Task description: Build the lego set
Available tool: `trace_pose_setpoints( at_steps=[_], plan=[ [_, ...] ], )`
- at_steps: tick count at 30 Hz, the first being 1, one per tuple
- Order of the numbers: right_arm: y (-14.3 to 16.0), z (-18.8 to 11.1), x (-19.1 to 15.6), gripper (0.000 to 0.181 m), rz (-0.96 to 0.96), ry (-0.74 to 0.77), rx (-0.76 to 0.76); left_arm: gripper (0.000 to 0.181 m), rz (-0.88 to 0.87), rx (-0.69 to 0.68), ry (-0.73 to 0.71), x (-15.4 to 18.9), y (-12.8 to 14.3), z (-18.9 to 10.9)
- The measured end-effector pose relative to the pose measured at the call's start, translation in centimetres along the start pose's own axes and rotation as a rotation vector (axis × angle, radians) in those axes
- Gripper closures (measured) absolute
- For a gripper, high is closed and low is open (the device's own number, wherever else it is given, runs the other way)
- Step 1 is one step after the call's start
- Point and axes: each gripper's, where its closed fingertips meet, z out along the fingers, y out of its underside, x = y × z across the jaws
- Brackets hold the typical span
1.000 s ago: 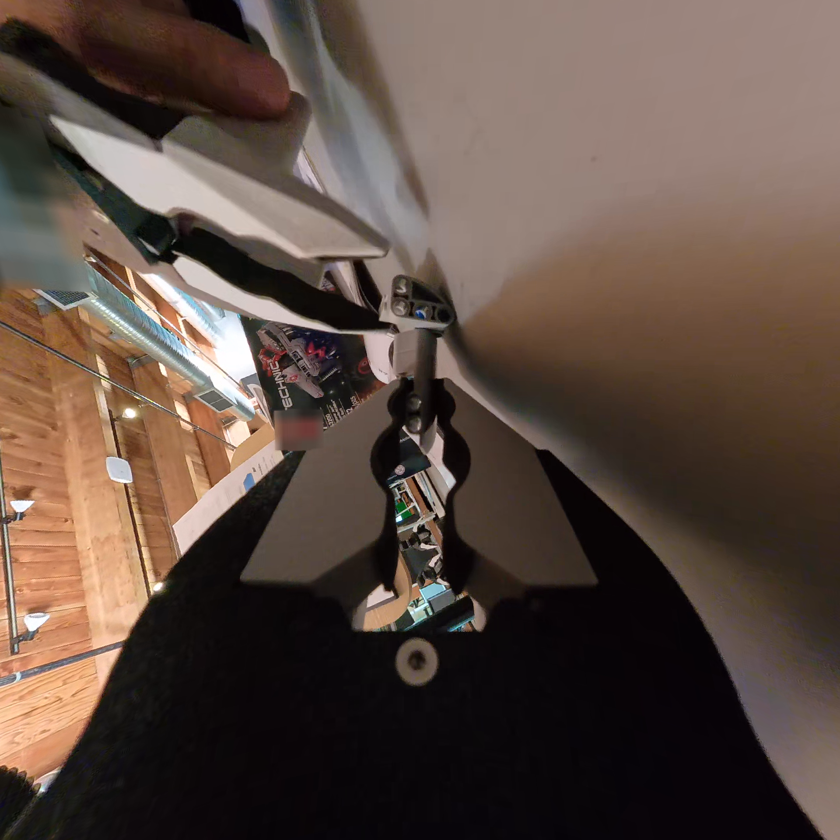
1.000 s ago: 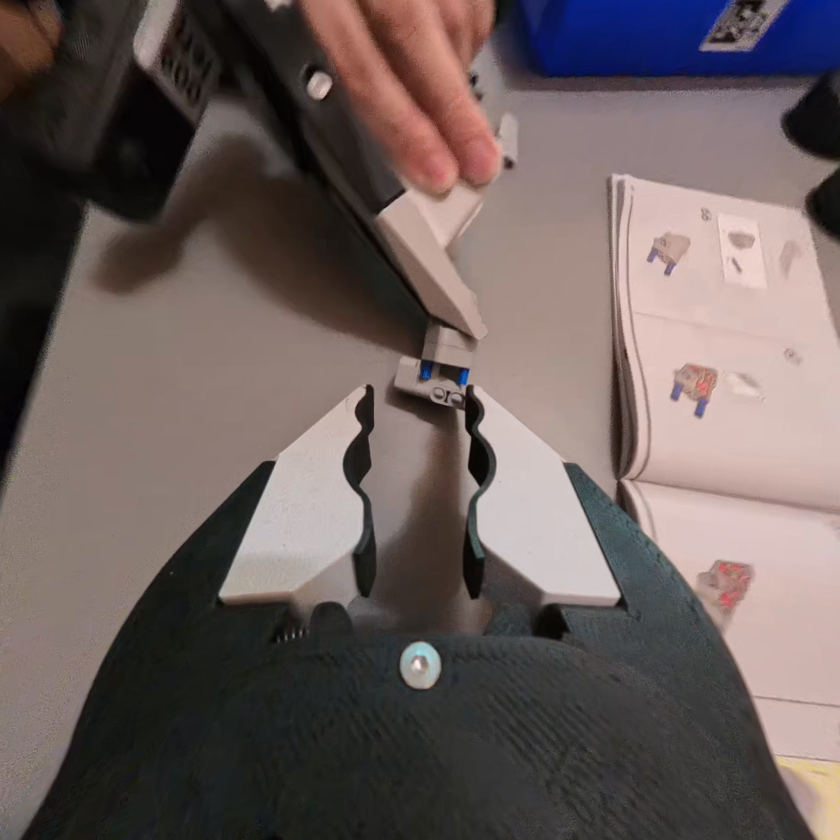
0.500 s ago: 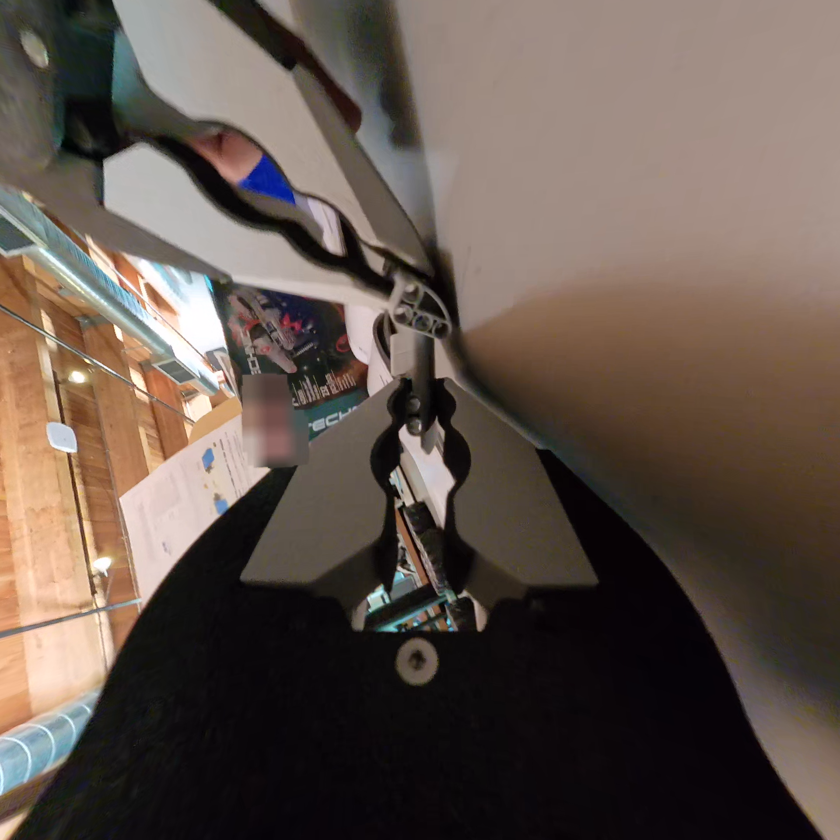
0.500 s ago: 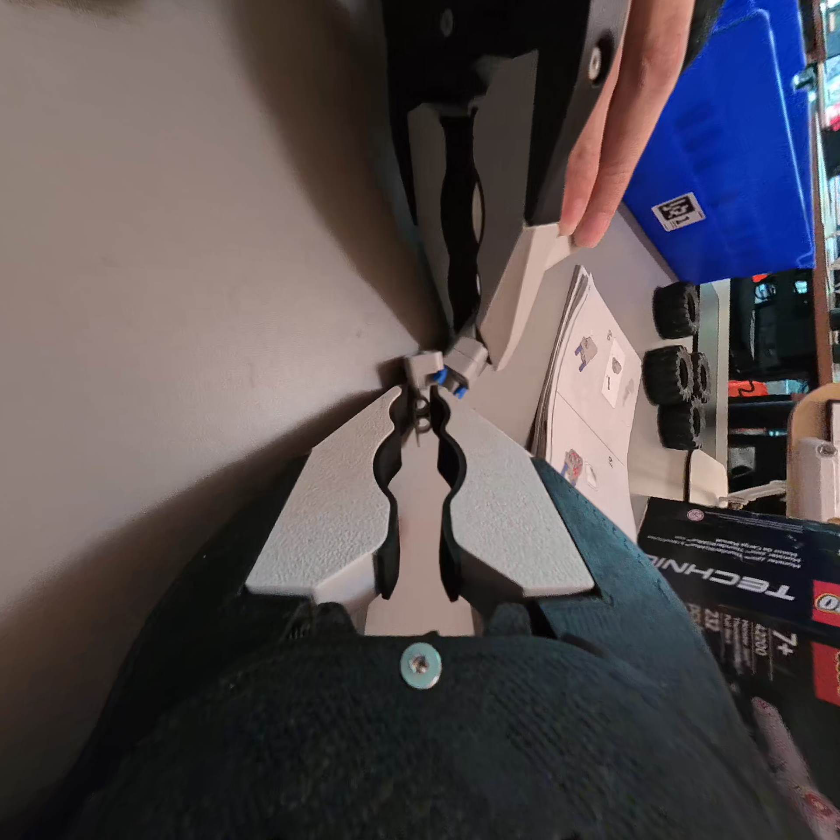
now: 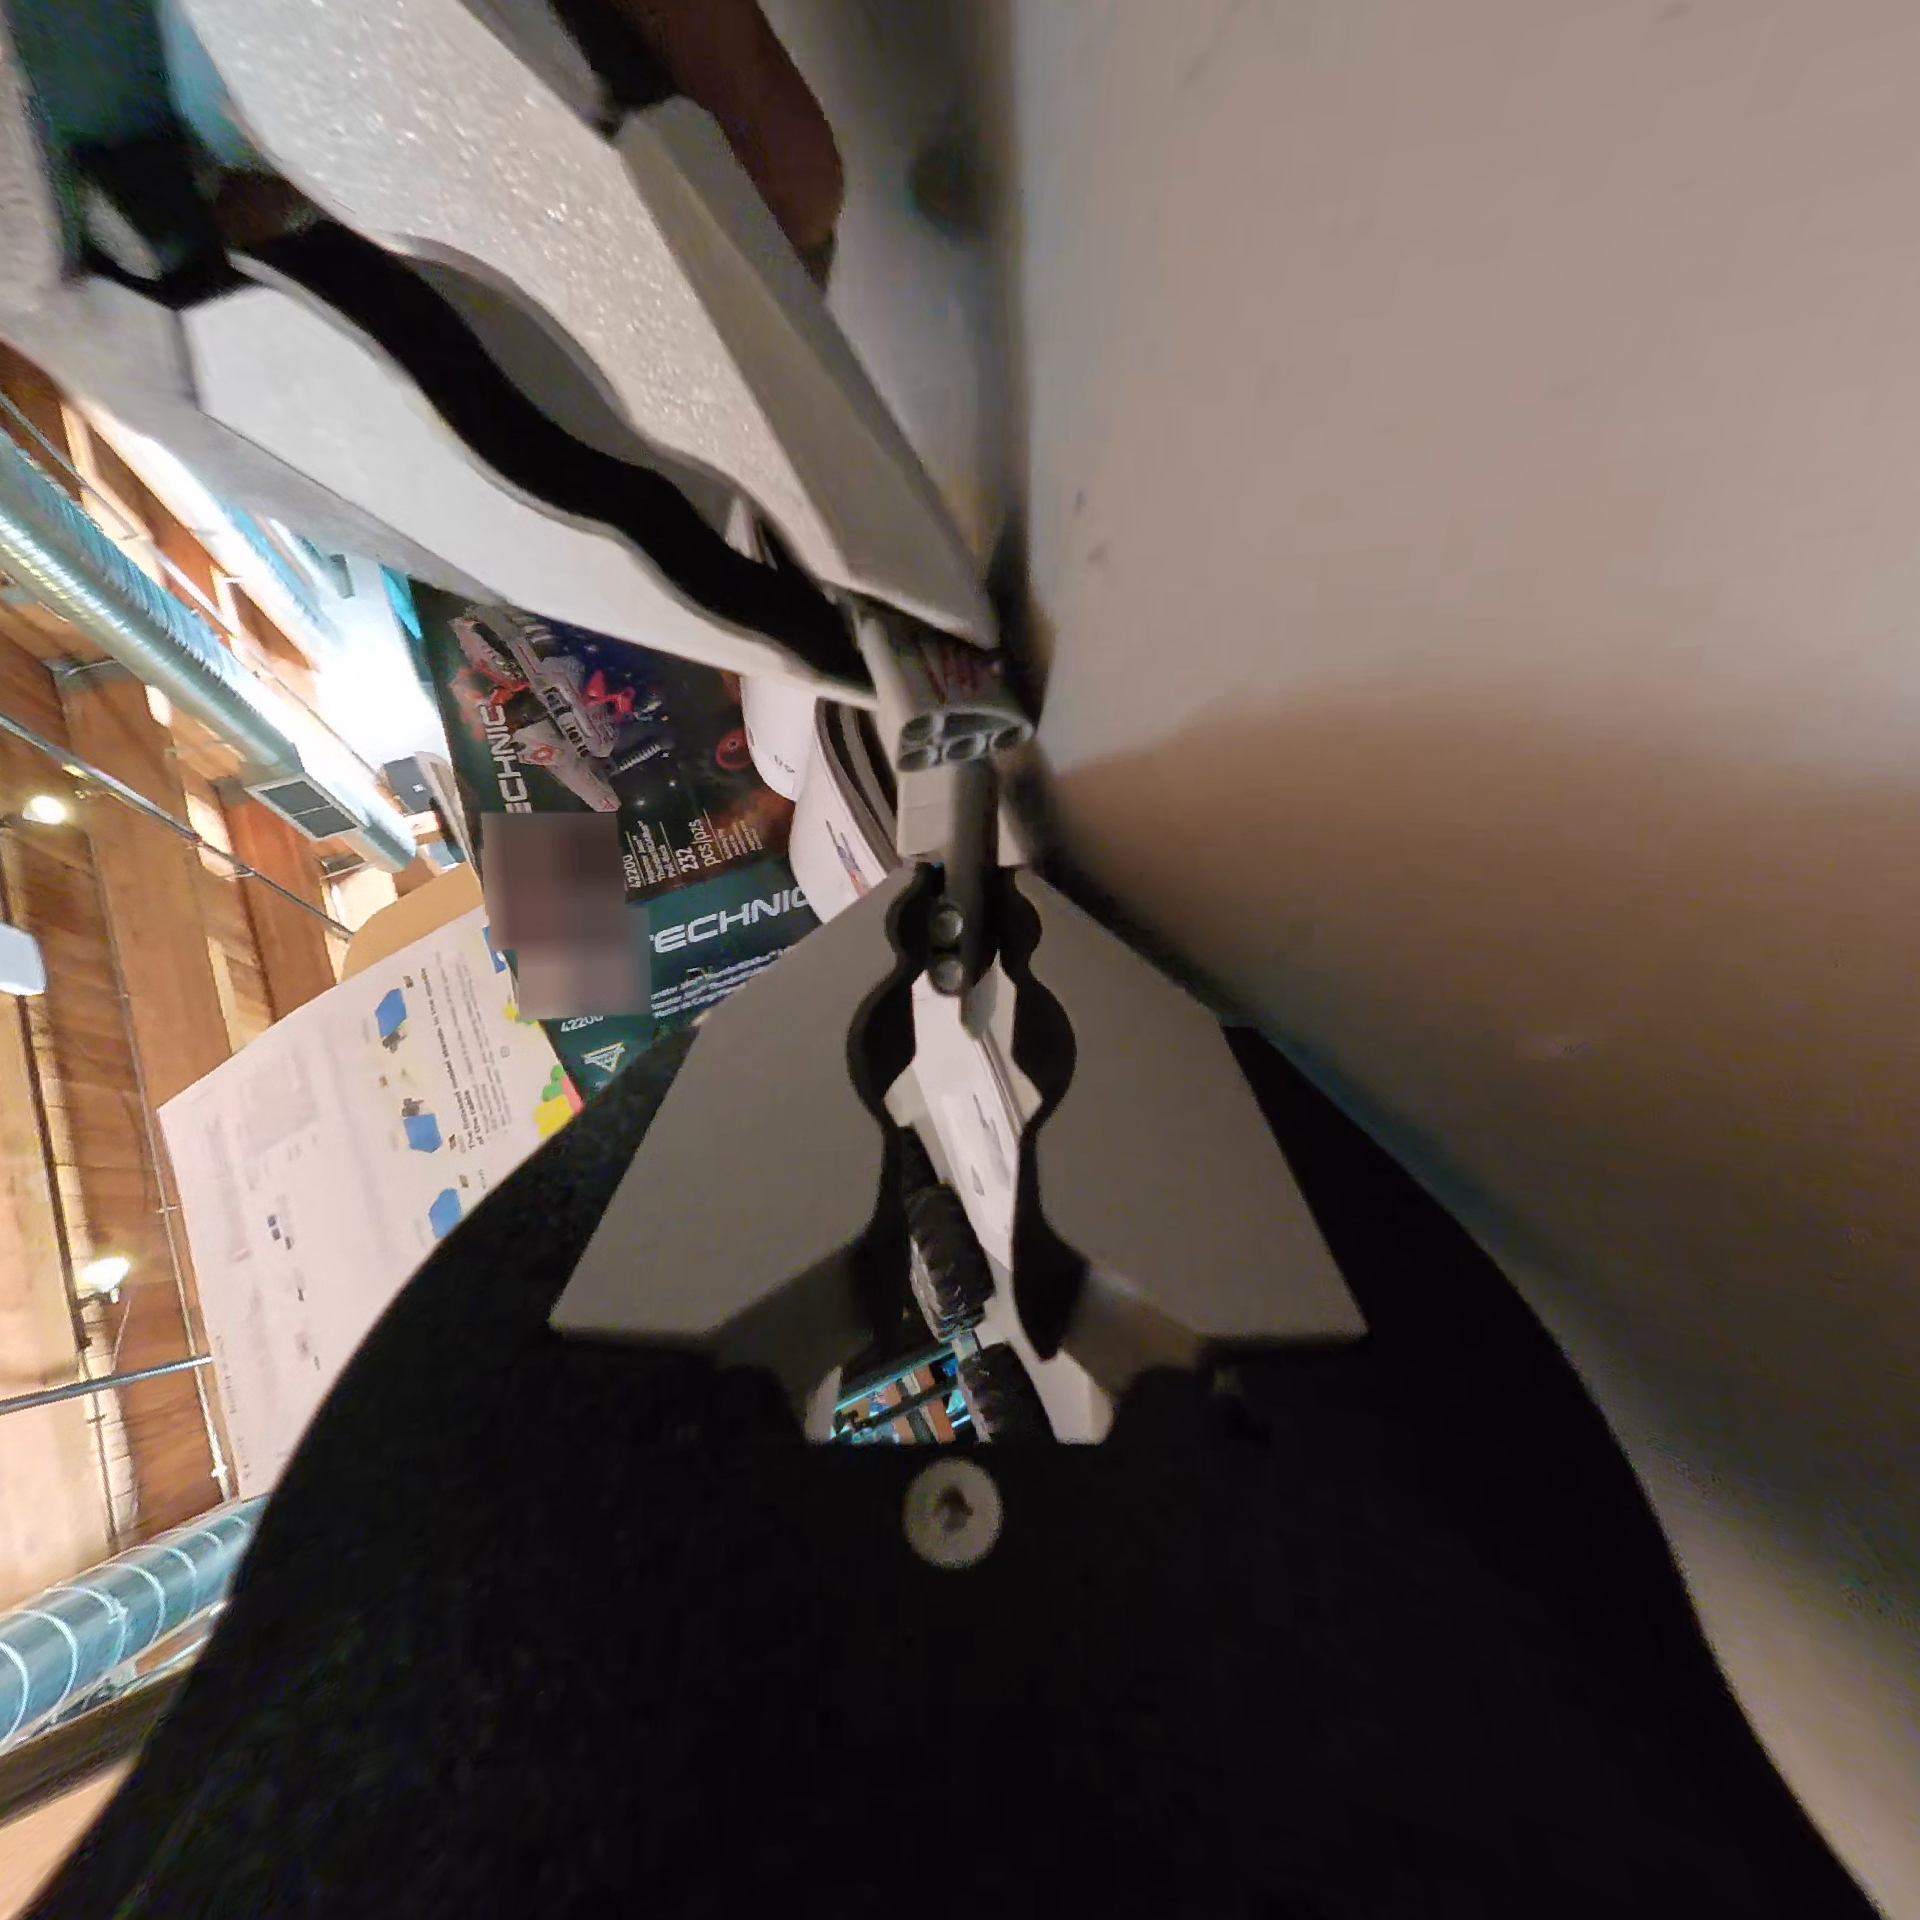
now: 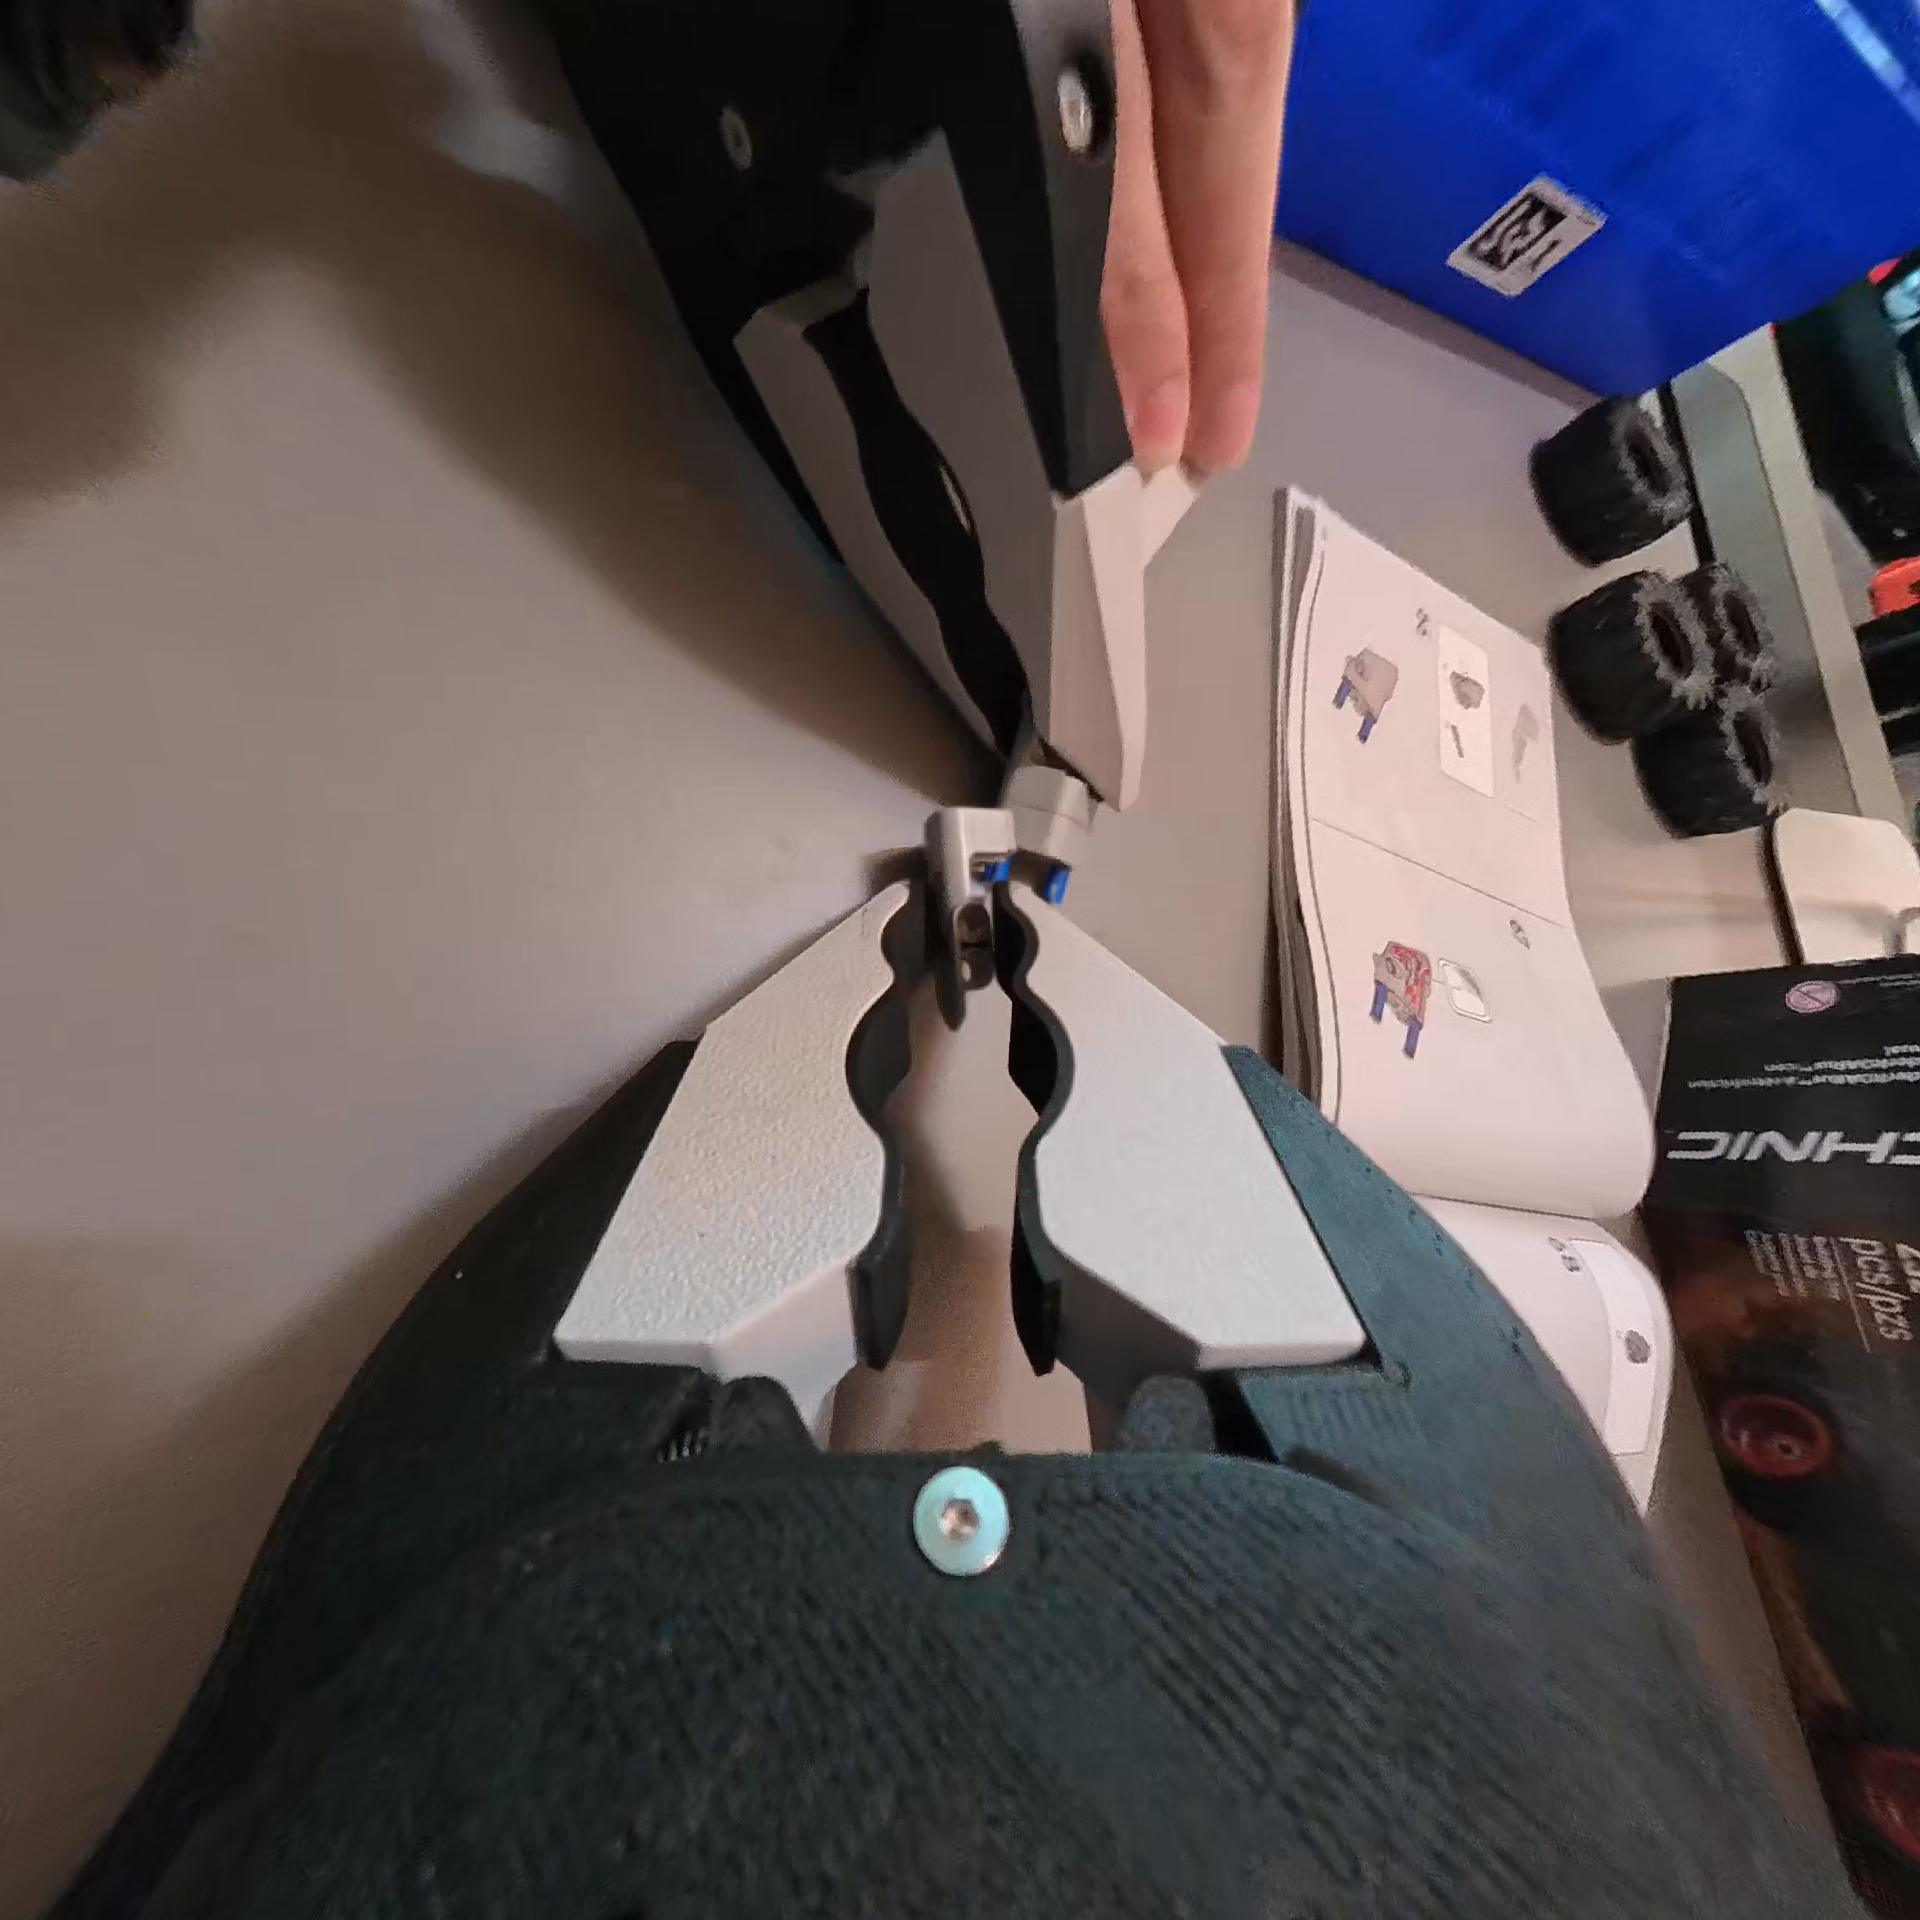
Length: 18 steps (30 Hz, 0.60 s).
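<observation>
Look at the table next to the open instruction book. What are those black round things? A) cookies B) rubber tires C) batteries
B: the black tires lie bunched by the instruction booklet, showing knobbly tread and hollow centres.

I seem to be working in a workshop-like loft: wood-plank walls [image 5: 62, 1091], bare metal ducts [image 5: 135, 582] and spot lamps overhead, and a grey desk [image 6: 416, 727] carrying a blue bin [image 6: 1558, 156], an open booklet [image 6: 1434, 831] and a kit box [image 6: 1808, 1195].
</observation>
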Motion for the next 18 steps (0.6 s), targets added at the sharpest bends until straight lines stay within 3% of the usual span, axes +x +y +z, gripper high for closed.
trace_pose_setpoints(
  at_steps=[5, 11, 18],
  plan=[
    [0.3, 0.2, 0.2, 0.172, -0.031, 0.03, 0.007, 0.173, -0.059, -0.029, 0.01, 0.0, 0.9, 0.2],
    [1.6, -0.2, 1.7, 0.172, -0.057, 0.15, -0.034, 0.172, -0.282, 0.03, 0.091, 0.3, 0.9, -0.5],
    [1.7, -0.3, 2.0, 0.172, -0.112, 0.22, -0.037, 0.173, -0.291, -0.037, 0.052, 0.1, 0.3, 0.4]
  ],
)
